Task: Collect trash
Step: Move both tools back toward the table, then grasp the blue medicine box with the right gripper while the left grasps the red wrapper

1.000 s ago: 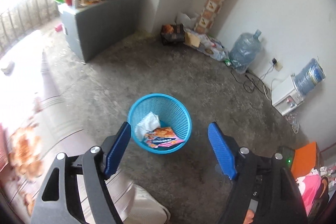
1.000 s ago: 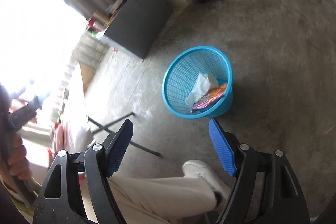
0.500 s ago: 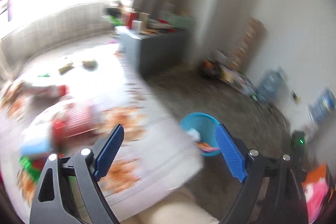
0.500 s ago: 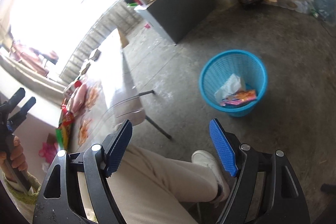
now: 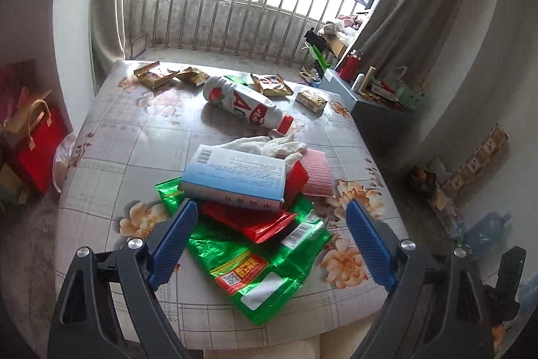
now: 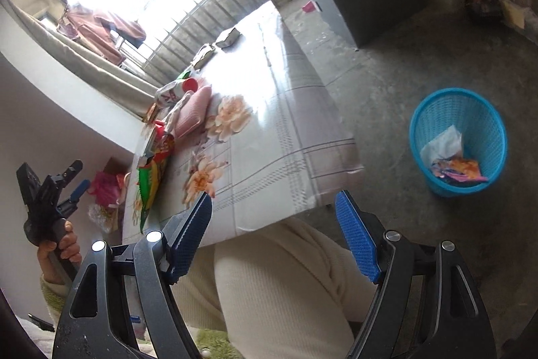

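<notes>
The left gripper (image 5: 269,238) hangs over the near edge of the table (image 5: 111,137), jaws spread wide and holding nothing; they have just been opening. Between and just beyond its fingers lies the trash pile: a green wrapper (image 5: 259,261) lowest, a red wrapper (image 5: 248,221) on it, a white-and-blue carton (image 5: 235,174) on top, touching the left pad's tip. Farther back lie crumpled tissue (image 5: 269,145), a toppled white bottle (image 5: 245,105) and gold packets (image 5: 154,76) near the far edge. The table's left part is bare cloth.

The right gripper (image 6: 272,234) is also released and empty, above the person's cream trouser leg (image 6: 285,285). Only this view shows the blue basket (image 6: 460,140) on the open concrete floor, well apart from the table's corner, with paper and wrappers inside, and the hand (image 6: 62,244) gripping the left tool.
</notes>
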The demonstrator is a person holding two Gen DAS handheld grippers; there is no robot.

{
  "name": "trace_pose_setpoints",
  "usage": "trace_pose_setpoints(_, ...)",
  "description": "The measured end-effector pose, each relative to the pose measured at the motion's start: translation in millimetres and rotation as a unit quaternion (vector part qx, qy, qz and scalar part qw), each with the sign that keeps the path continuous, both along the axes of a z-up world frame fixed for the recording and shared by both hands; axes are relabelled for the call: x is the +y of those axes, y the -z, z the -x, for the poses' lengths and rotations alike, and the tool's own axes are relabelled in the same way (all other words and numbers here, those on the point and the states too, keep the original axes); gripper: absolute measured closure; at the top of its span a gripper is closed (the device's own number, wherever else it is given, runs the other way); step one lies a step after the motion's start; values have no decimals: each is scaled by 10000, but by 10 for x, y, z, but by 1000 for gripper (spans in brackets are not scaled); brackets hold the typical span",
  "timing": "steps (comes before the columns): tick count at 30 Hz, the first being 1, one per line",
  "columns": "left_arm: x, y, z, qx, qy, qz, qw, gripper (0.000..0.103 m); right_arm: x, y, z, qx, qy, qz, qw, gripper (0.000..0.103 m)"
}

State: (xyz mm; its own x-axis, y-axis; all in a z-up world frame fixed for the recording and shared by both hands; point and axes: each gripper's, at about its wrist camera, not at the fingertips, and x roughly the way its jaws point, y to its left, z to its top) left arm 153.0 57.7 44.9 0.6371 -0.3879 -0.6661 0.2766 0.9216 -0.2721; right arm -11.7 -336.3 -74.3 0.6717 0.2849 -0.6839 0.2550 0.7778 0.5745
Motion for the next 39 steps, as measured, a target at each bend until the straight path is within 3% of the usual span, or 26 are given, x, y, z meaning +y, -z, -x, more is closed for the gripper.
trace_pose_setpoints(6,151,195,-90,110,-79,3,9999,15,281,-31,-291,-25,-392,-175,9991,31)
trace_pose_setpoints(14,447,421,-310,281,-442,64,9986,15,829,-431,-890,-554,-1461,494,9865,31)
trace_pose_setpoints(18,535,534,-379,540,-349,448,9969,17,1105,-626,-1243,-910,-1976,739,9733,31)
trace_pose_setpoints(20,522,618,-410,785,-150,853,9931,27,1221,-686,-1413,-1051,-2177,848,9666,31)
trace_pose_setpoints(22,475,729,-435,1131,90,1309,9849,35,1324,-736,-1581,-1170,-2438,860,9589,31)
trace_pose_setpoints(24,411,895,-471,1609,266,1831,9695,41,1395,-777,-1775,-1252,-2714,782,9511,31)
trace_pose_setpoints(26,359,1082,-524,2085,338,2292,9502,52,1502,-814,-2030,-1248,-3069,630,9414,31)
trace_pose_setpoints(31,292,1421,-647,2867,295,3235,9013,59,1926,-765,-2674,-668,-4082,364,9097,31)
trace_pose_setpoints(34,317,1514,-686,3027,125,3494,8866,59,2275,-626,-2964,-132,-4599,605,8858,31)
trace_pose_setpoints(39,389,1617,-687,3198,-87,3752,8700,59,2703,-372,-3157,431,-5013,1588,8495,31)
